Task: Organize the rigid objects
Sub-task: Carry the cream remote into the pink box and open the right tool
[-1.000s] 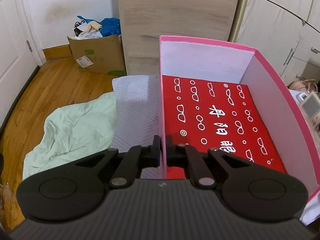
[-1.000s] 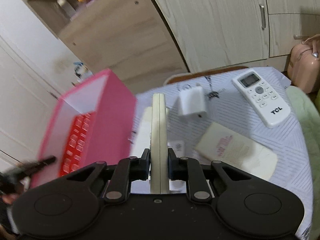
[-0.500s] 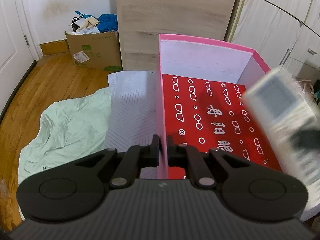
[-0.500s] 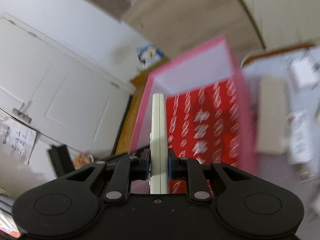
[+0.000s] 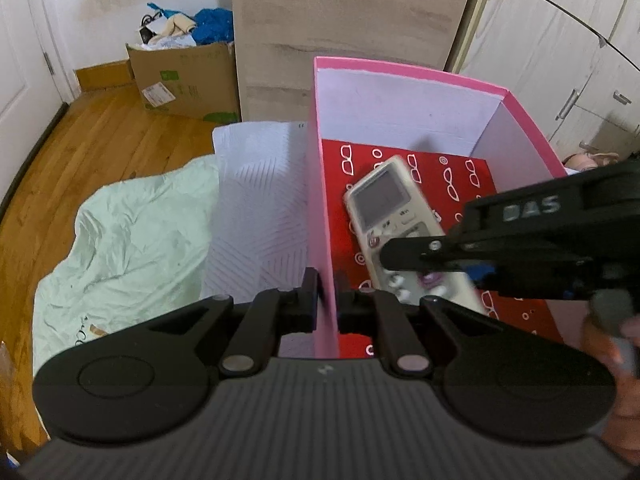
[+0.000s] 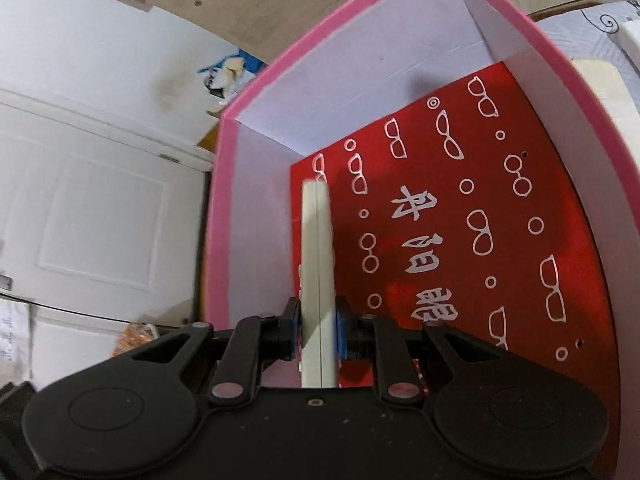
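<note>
A pink box (image 5: 320, 216) with white inner walls and a red patterned floor (image 6: 500, 216) stands on the bed. My left gripper (image 5: 325, 300) is shut on the box's left wall. My right gripper (image 6: 318, 328) is shut on a cream remote control (image 6: 317, 264), held edge-on inside the box, close to its left wall. In the left wrist view the remote (image 5: 390, 208) shows its screen and buttons over the red floor, with the right gripper (image 5: 416, 254) reaching in from the right.
A white patterned cloth (image 5: 256, 208) and a pale green sheet (image 5: 132, 240) lie left of the box. A cardboard carton (image 5: 188, 80) stands on the wood floor by a wooden panel (image 5: 344, 28). Cabinets (image 5: 568, 52) stand at the right.
My right gripper has carried the remote from above the bed, over the box rim and down inside the box. My left gripper still clamps the box wall.
</note>
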Available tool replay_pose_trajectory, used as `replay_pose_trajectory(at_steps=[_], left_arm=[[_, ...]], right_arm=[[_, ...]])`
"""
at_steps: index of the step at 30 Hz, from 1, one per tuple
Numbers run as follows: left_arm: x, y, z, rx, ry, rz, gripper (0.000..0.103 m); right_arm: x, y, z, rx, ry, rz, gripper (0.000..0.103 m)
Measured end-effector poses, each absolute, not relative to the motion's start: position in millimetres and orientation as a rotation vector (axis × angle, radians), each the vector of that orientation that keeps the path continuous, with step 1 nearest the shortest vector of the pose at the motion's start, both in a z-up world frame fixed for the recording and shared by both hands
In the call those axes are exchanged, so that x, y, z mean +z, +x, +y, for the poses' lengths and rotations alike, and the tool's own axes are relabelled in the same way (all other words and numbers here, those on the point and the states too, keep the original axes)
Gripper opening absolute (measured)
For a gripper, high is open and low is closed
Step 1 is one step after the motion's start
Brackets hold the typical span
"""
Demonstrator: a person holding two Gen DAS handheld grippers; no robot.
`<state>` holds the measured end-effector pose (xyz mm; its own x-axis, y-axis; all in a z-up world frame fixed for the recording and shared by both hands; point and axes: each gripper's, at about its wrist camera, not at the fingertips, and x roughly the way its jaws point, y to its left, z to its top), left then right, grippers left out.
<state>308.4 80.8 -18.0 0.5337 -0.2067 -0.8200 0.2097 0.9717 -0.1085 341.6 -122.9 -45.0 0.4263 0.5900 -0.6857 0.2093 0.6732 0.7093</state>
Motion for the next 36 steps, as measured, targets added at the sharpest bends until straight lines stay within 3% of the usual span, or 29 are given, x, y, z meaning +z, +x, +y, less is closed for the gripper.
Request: replay_pose_trajectory(at_steps=[7,11,14,17,22,30,32,36], left_arm=[[-11,304,83,-0.254,-0.009,1.038,0.008],[-9,308,86,-0.261,-0.036,1.084,0.008],[-8,310,87,-0.269,-0.052,1.115,0.008],[-8,311,90,-0.269,-0.07,1.13,0.009],[-9,311,91,-0.269,-0.082,1.136,0.009],[-11,315,97,-0.262,-0.132,1.155,0.01],[-11,316,96,-0.253,-0.134,1.153,0.01],[-11,315,94,-0.237,-0.127,1.145,0.01]], right_arm=[[-51,348,-126,0.223,0.82,1.175,0.021],[-50,353,-112,0.218,0.706,1.208,0.036],[-38,350,-102,0.202,0.56,1.181,0.04],[-35,351,-98,0.193,0.447,1.16,0.041],[-43,352,-104,0.187,0.494,1.208,0.042],[-38,356,-93,0.23,0.528,1.145,0.033],[-41,365,-85,0.263,0.534,1.154,0.022],[-46,372,-72,0.258,0.485,1.174,0.021]])
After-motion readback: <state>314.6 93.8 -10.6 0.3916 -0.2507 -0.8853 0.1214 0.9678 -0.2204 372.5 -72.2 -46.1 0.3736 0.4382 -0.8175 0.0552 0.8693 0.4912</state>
